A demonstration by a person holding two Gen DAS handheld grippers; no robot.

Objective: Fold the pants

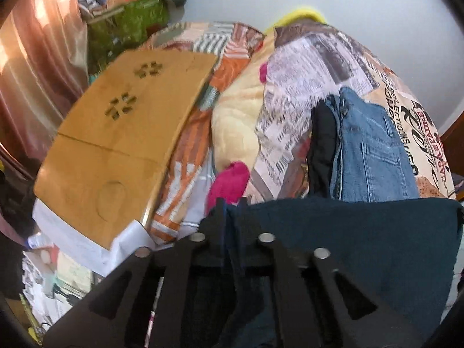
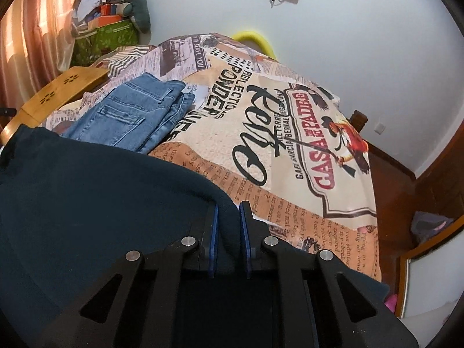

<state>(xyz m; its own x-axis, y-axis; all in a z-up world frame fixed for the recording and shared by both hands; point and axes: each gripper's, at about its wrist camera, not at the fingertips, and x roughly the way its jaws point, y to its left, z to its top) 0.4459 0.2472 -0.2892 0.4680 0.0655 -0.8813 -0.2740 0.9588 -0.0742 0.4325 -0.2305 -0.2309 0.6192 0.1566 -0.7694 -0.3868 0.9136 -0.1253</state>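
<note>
Dark navy pants (image 1: 362, 249) stretch between my two grippers above the bed. My left gripper (image 1: 232, 203) is shut on the pants' left edge, with cloth pinched between its black fingers. In the right wrist view the same dark pants (image 2: 87, 191) fill the lower left. My right gripper (image 2: 229, 206) is shut on their right edge, and a fold of cloth sits between the blue pads (image 2: 215, 232). The lower part of the pants hangs out of sight below both cameras.
Folded blue jeans (image 1: 368, 150) (image 2: 136, 113) lie on a newspaper-print bedspread (image 2: 290, 150), beside a black garment (image 1: 319, 150). A wooden lap tray (image 1: 116, 139) rests at the left, near a cream and pink plush blanket (image 1: 235, 133). A green bin of clutter (image 1: 127, 20) stands by the wall.
</note>
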